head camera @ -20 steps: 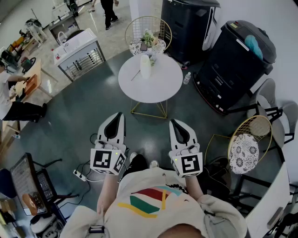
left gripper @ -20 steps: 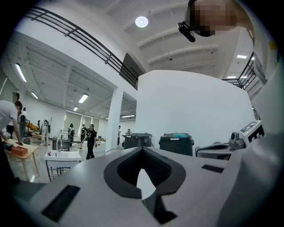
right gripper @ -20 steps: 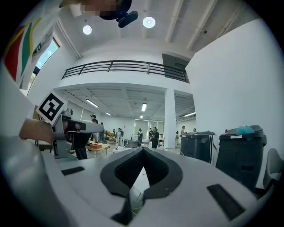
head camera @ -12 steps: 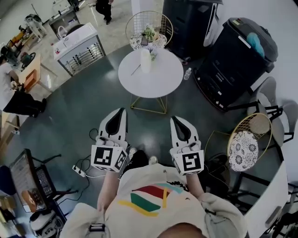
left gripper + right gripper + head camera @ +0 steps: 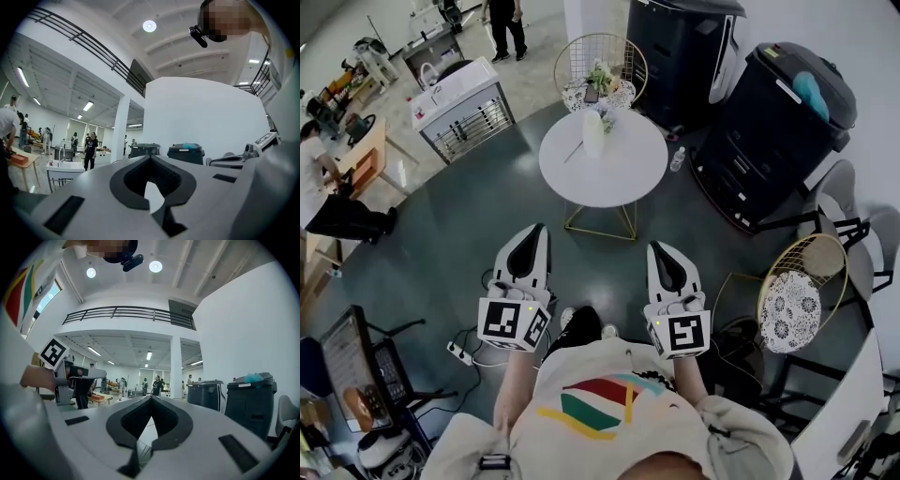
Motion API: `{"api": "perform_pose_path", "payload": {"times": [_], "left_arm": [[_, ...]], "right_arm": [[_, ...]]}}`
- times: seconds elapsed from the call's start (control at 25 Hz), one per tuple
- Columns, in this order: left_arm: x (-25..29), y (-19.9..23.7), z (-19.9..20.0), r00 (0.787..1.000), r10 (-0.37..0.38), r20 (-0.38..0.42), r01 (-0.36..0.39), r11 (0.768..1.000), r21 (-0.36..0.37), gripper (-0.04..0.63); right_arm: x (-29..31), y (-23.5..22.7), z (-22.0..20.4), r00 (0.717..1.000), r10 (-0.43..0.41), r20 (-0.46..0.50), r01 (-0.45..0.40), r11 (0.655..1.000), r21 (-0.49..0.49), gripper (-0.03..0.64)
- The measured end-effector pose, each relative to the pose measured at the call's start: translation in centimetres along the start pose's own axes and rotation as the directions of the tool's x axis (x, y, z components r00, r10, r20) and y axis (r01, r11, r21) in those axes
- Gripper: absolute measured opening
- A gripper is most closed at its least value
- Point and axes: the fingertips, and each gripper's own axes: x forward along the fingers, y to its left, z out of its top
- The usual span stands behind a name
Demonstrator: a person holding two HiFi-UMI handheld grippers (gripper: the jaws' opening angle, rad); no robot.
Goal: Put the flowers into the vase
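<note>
A round white table (image 5: 619, 178) stands a few steps ahead of me. On it is a tall white vase (image 5: 592, 133), upright, with a thin stem (image 5: 573, 150) lying on the tabletop to its left and a small sprig (image 5: 607, 119) to its right. More flowers (image 5: 600, 77) lie on the gold wire chair (image 5: 581, 52) behind the table. My left gripper (image 5: 534, 228) (image 5: 150, 157) and right gripper (image 5: 660, 246) (image 5: 151, 397) are held level in front of my body, well short of the table. Both are shut with nothing between the jaws.
Two big black bins (image 5: 778, 122) stand to the right of the table, with a water bottle (image 5: 677, 157) on the floor beside them. A second wire chair with a lace cushion (image 5: 792, 305) is at my right. A white cabinet (image 5: 459, 108) is at back left. Cables (image 5: 464, 352) lie near my left foot.
Both grippers hold nearly the same place and stay shut. A person at the back of the room has walked a little.
</note>
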Motion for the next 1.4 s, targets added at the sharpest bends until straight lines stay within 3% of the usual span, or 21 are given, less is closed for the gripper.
{"api": "perform_pose_path", "payload": {"times": [0.2,0.4,0.8,1.4], "left_arm": [[-1.0,-0.2,0.4,1.000,0.003,0.019,-0.004,1.000,0.006,0.006],[-1.0,1.2,0.4,0.999,0.014,0.037,-0.012,0.999,-0.052,0.006],[3.3,-1.0,-0.6,0.995,-0.095,0.032,0.096,0.995,-0.038,0.006],[13.8,5.1,-0.4,0.991,-0.126,0.031,0.128,0.989,-0.072,0.006]], "right_arm": [[0.4,-0.8,0.5,1.000,-0.006,0.024,0.006,1.000,0.028,0.008],[1.0,0.0,1.0,0.999,0.021,0.038,-0.023,0.998,0.054,0.009],[2.7,-1.7,-0.2,1.000,0.000,-0.019,0.001,0.999,0.039,0.008],[13.4,-6.5,-0.2,0.999,-0.023,-0.042,0.025,0.998,0.066,0.009]]}}
